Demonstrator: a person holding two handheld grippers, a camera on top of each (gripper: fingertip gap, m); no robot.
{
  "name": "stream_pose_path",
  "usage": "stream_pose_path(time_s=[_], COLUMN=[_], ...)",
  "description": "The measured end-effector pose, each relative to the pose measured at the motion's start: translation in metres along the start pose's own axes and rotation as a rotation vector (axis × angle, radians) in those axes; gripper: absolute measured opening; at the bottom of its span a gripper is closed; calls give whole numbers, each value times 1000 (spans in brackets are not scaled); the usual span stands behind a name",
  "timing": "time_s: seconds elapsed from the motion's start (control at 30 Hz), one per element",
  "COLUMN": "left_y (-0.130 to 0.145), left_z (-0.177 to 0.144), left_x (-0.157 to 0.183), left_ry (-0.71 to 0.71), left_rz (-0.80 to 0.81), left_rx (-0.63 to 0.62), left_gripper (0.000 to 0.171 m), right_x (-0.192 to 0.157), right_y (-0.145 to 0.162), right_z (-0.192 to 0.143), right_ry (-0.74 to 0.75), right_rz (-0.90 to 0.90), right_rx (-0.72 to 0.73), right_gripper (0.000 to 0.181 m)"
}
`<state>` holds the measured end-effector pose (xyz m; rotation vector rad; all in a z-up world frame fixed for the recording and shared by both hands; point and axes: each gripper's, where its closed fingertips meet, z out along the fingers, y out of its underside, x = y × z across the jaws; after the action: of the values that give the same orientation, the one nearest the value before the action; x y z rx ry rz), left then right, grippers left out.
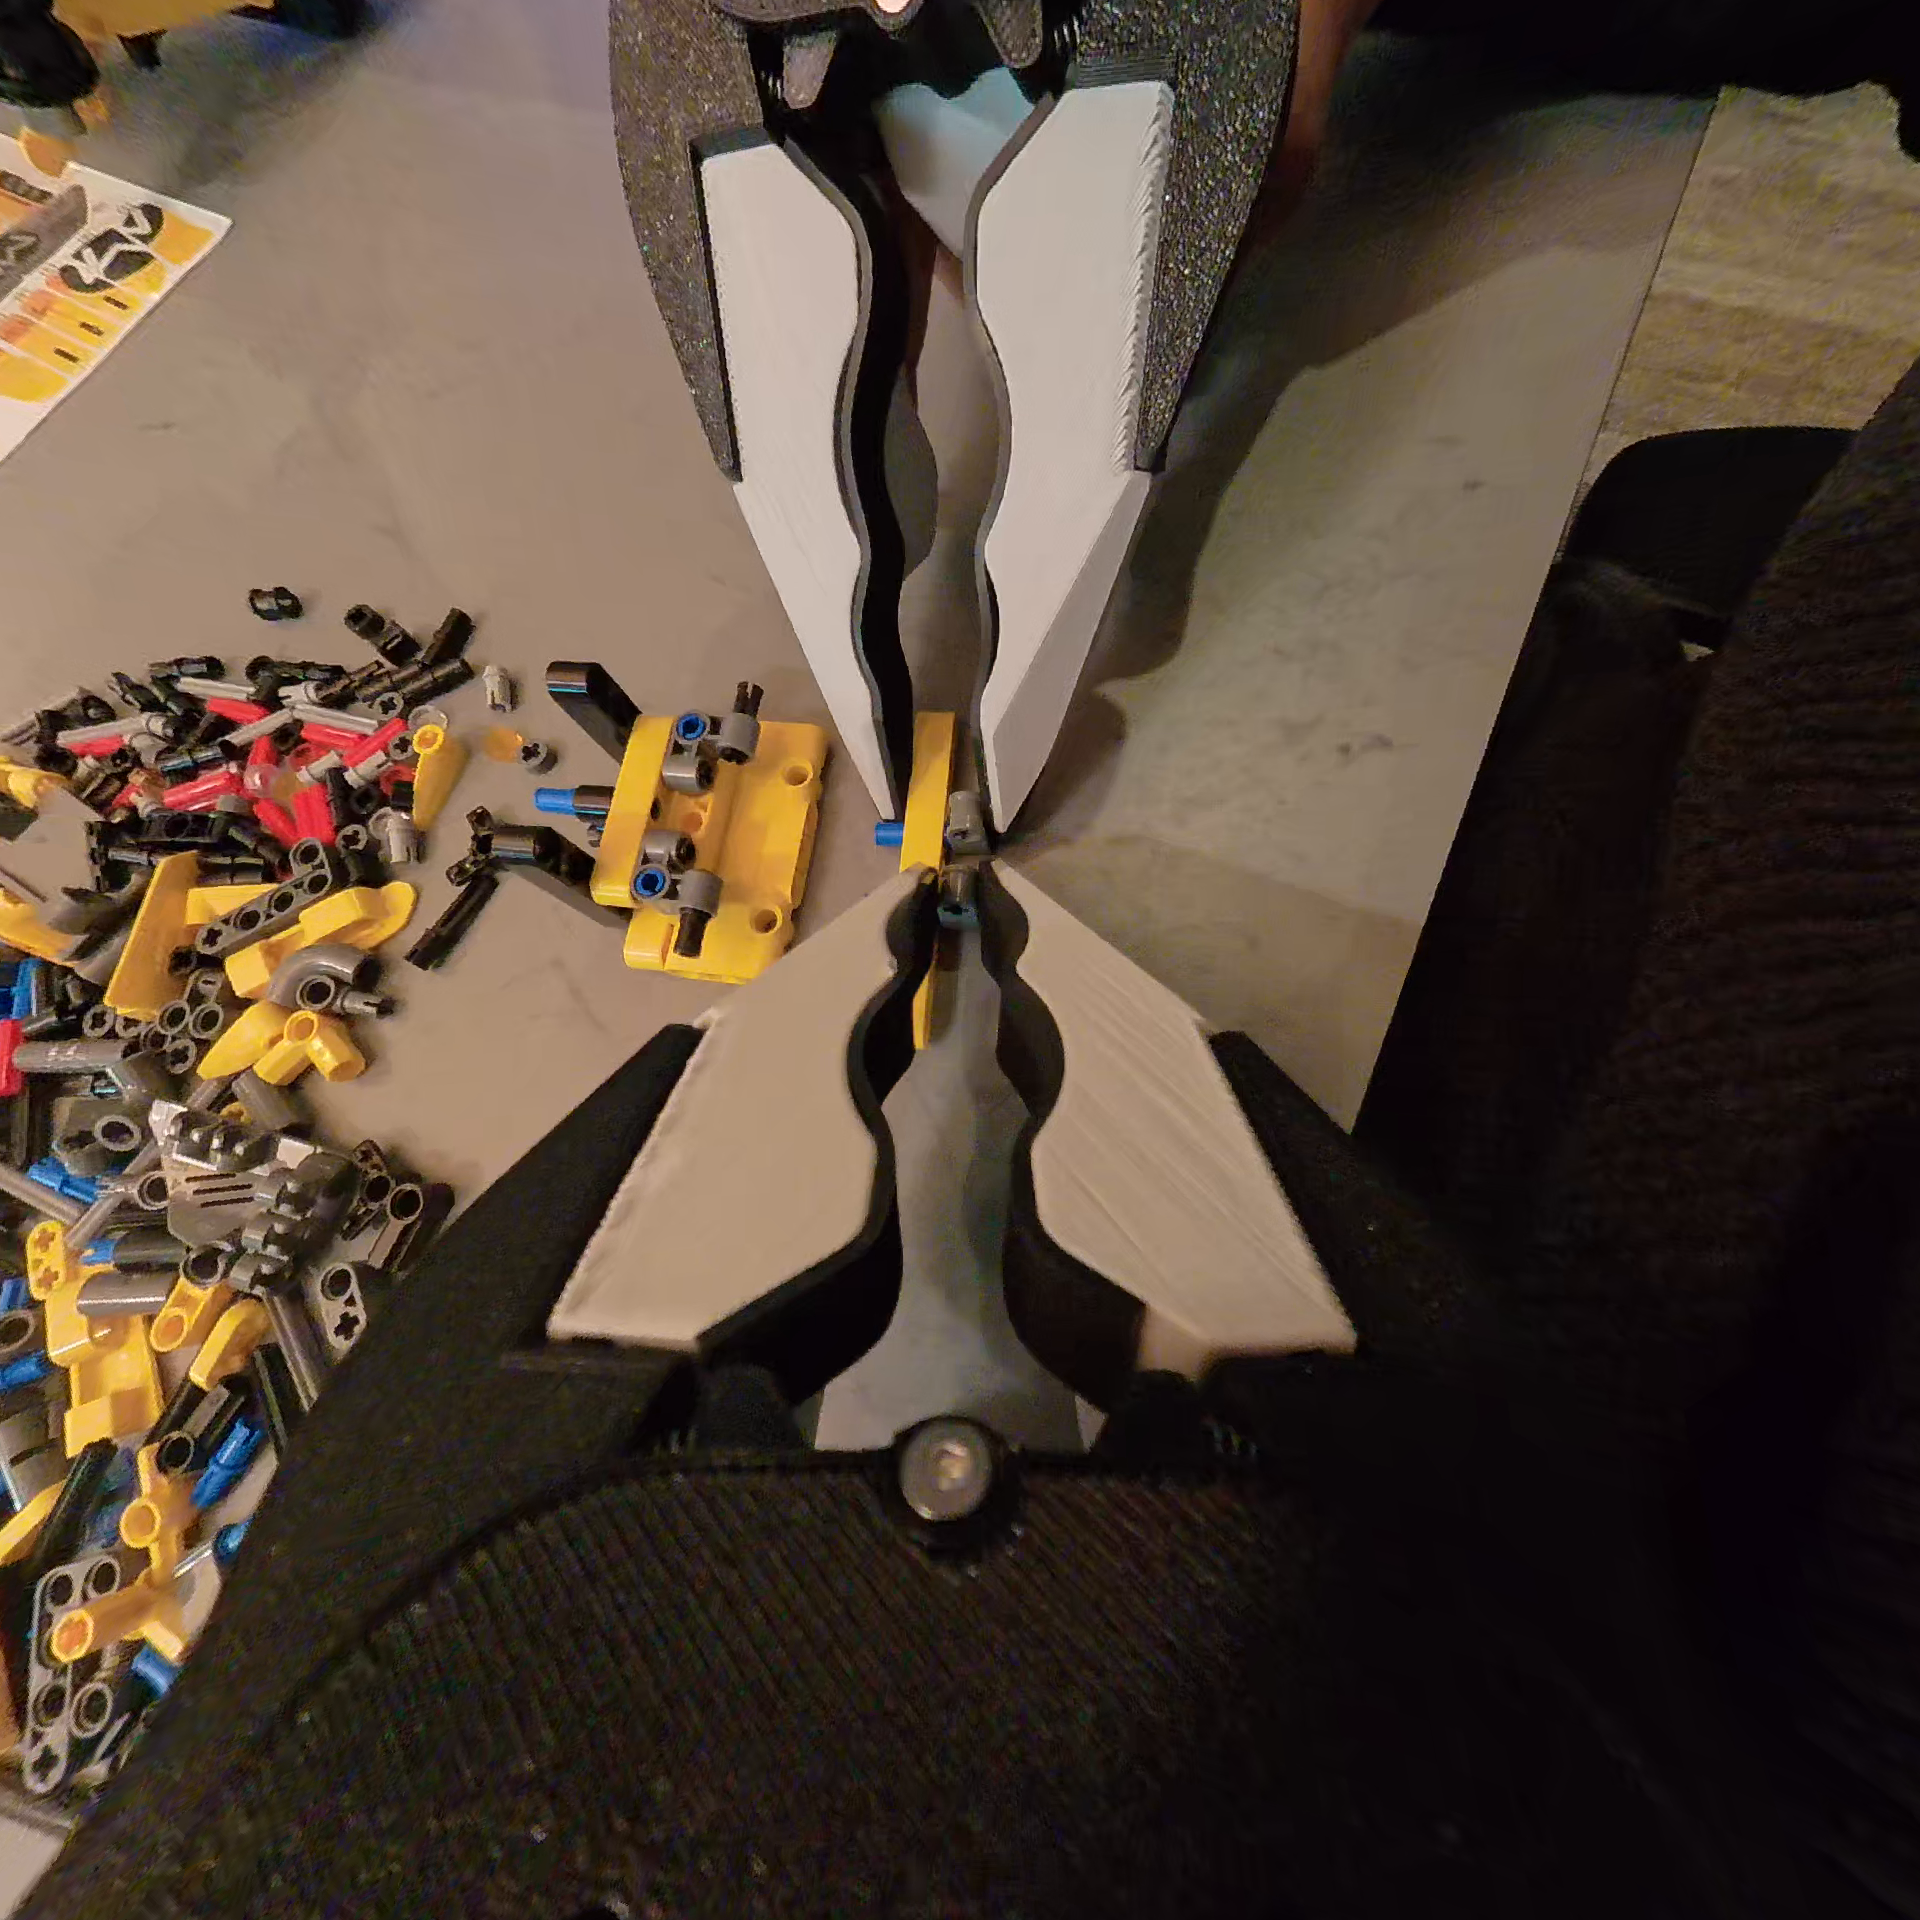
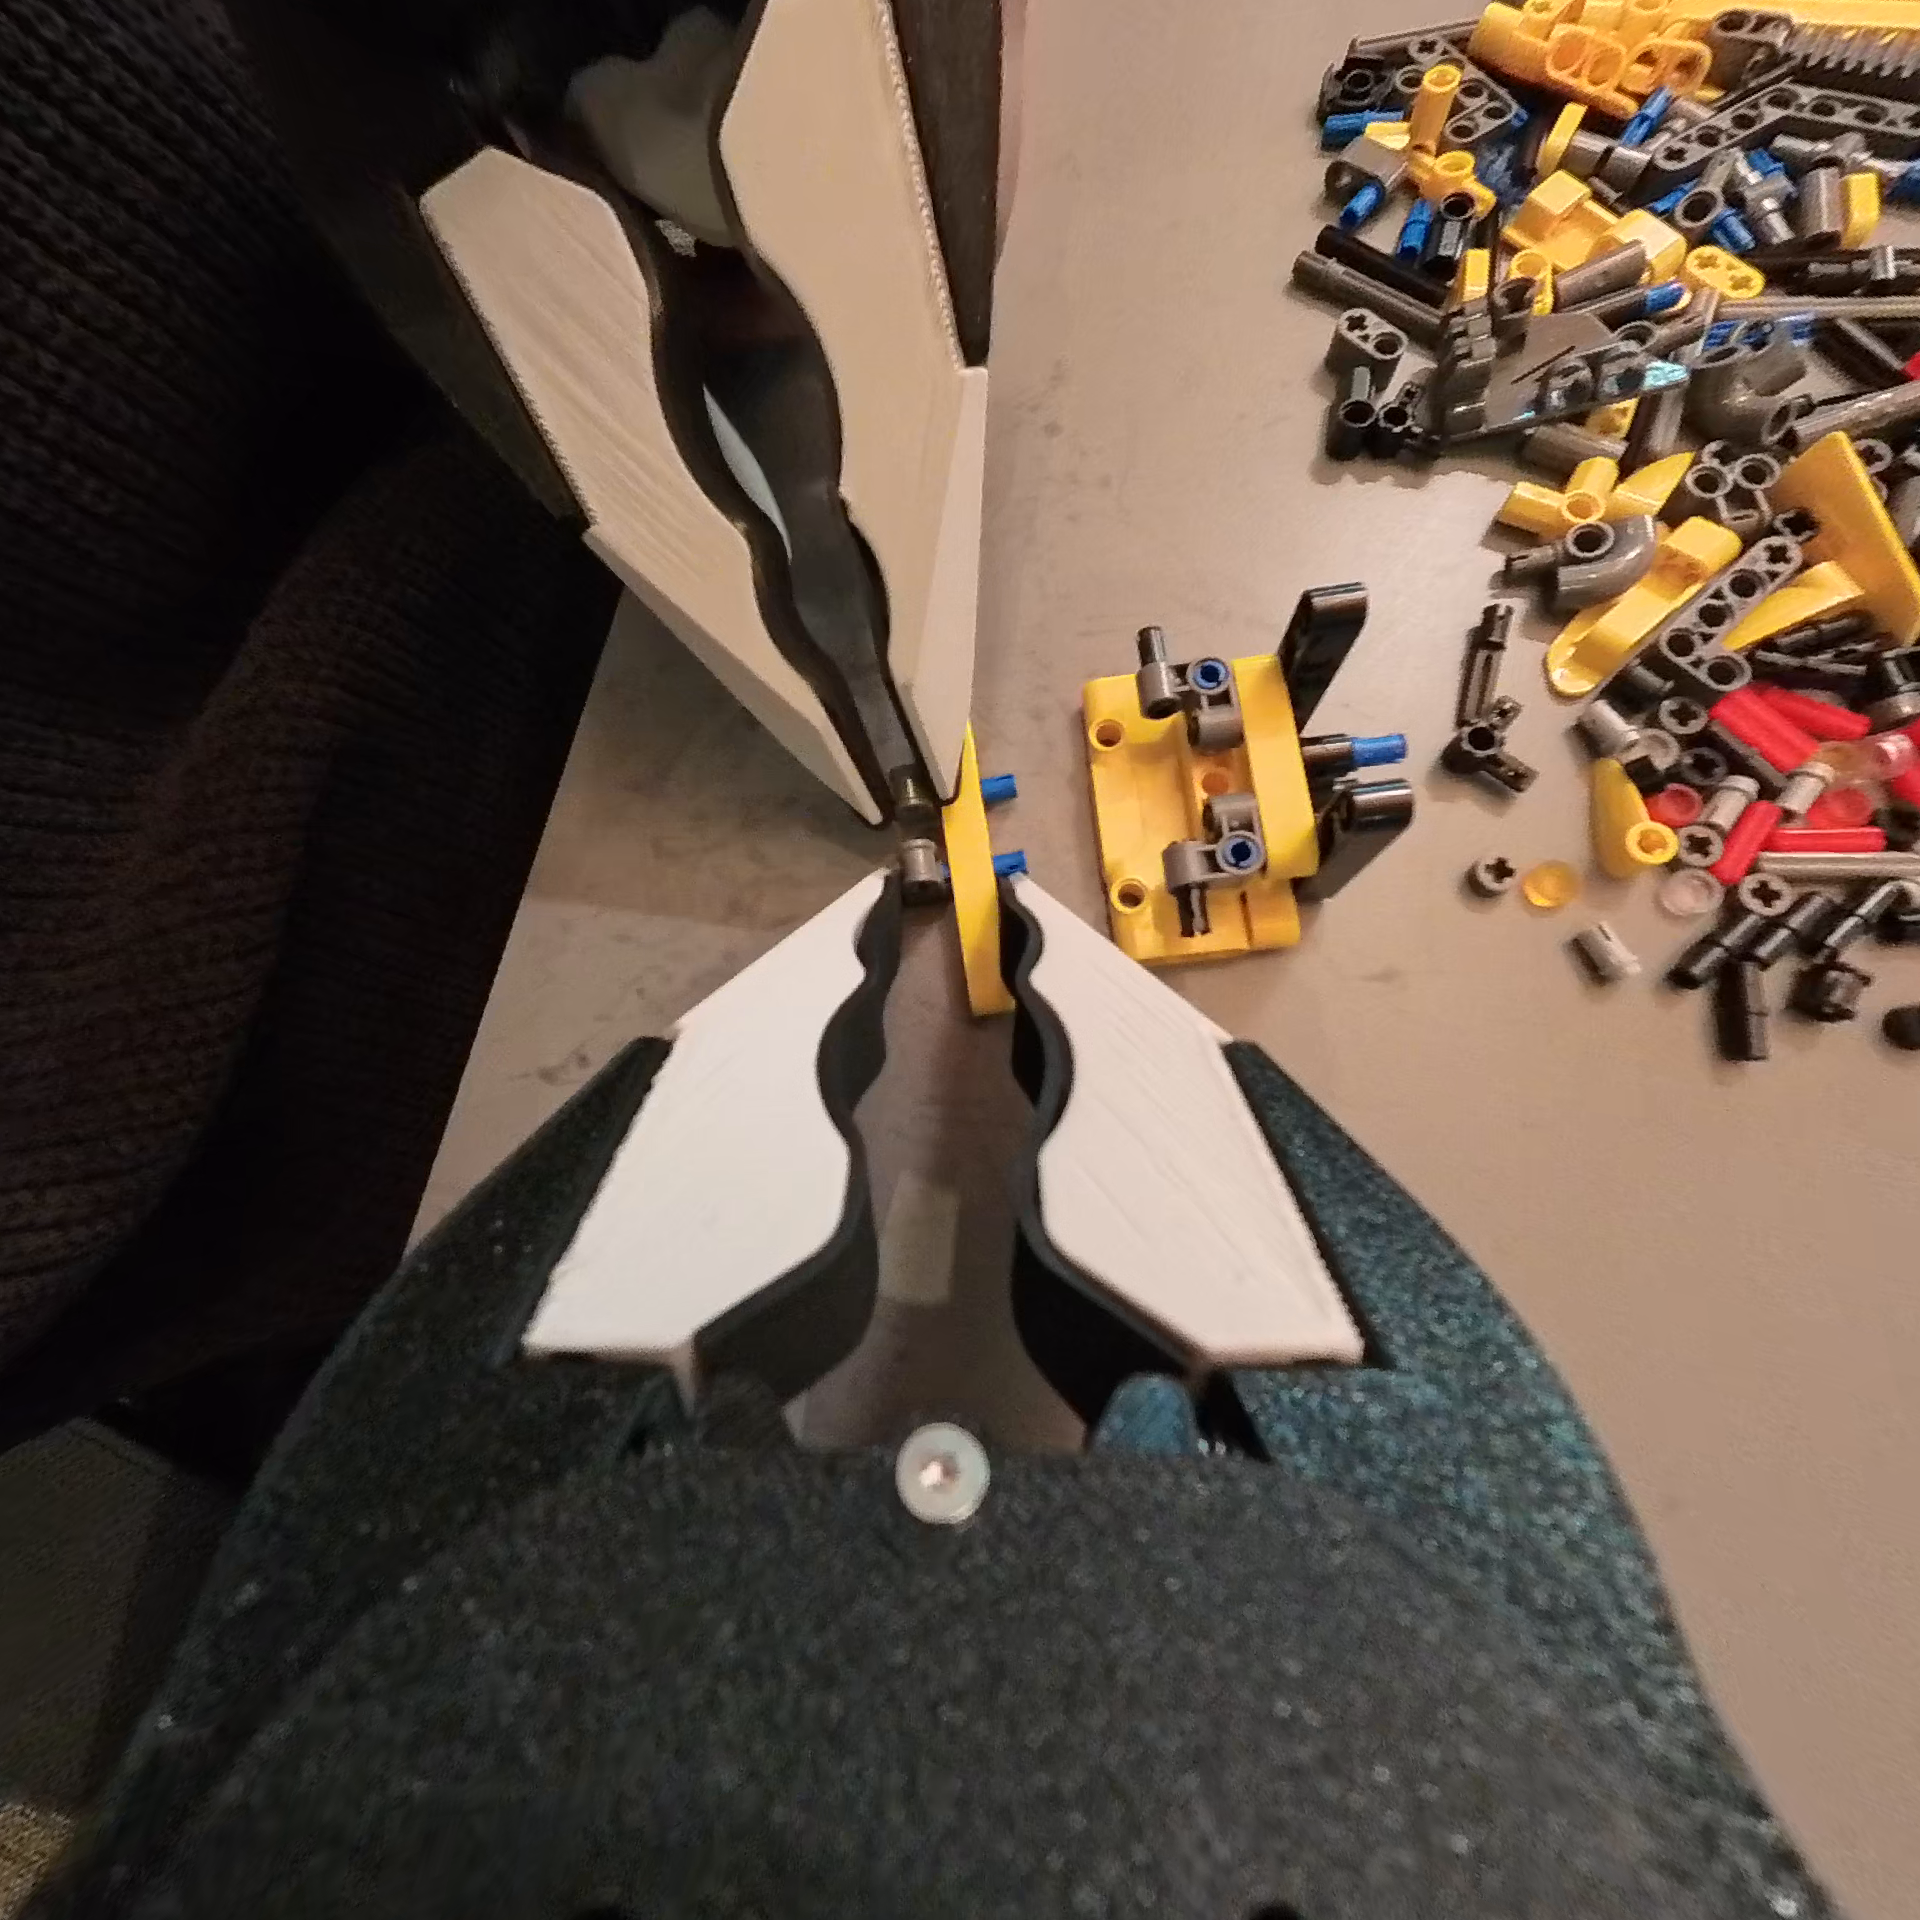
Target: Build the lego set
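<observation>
My two grippers met tip to tip above the grey table top [image 1: 416, 436], close to its edge. My right gripper [image 2: 951, 883] was clamped across a flat yellow plastic panel [image 2: 977, 925] that stood on edge. The panel's long axis ran near to far, along the line joining both sets of fingers. Blue pin ends [image 2: 1003, 790] poked from its right face in the right wrist view.

My left gripper [image 1: 953, 878] came at the panel from the opposite end and was pinched shut on a small grey connector stub [image 2: 910, 802] against the panel's other face. A second grey stub [image 2: 920, 862] sat just beside it, at my right gripper's tips. I could not tell whether either stub was fully seated.

Just beside the held piece, on the pile's side, a matching yellow panel assembly with grey connectors and blue pins [image 1: 717, 842] lay flat on the table. Farther that way spread a loose pile of black, yellow, red and blue plastic building parts [image 1: 208, 1039]. A printed yellow-and-white paper sheet [image 1: 73, 301] lay at the far left in the left wrist view. A dark knitted sleeve [image 1: 1714, 1039] filled the opposite side.
</observation>
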<state>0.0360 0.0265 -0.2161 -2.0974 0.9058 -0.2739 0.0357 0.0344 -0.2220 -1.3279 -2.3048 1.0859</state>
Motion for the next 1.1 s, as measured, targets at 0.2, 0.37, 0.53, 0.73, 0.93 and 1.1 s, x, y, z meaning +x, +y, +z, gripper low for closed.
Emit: stream_pose_path(time_s=[0.2, 0.37, 0.53, 0.73, 0.93, 1.1], left_y=[1, 2, 2, 2, 2, 3], left_z=[-1, -2, -2, -2, -2, -3], left_x=[0, 1, 2, 2, 1, 0], left_ry=[12, 13, 21, 23, 26, 27], left_rz=[-5, 3, 4, -2, -7, -2], left_rx=[-1, 0, 1, 1, 1, 0], left_gripper=[5, 5, 5, 5, 5, 13], right_x=[-1, -2, -3, -3, -3, -2], right_y=[-1, -1, 0, 1, 1, 0], right_z=[1, 1, 1, 0, 0, 0], right_ry=[-3, -11, -11, -11, -8, -3], right_rz=[1, 5, 5, 18, 15, 3], right_rx=[4, 4, -4, -8, -4, 2], right_gripper=[18, 18, 18, 18, 18, 18])
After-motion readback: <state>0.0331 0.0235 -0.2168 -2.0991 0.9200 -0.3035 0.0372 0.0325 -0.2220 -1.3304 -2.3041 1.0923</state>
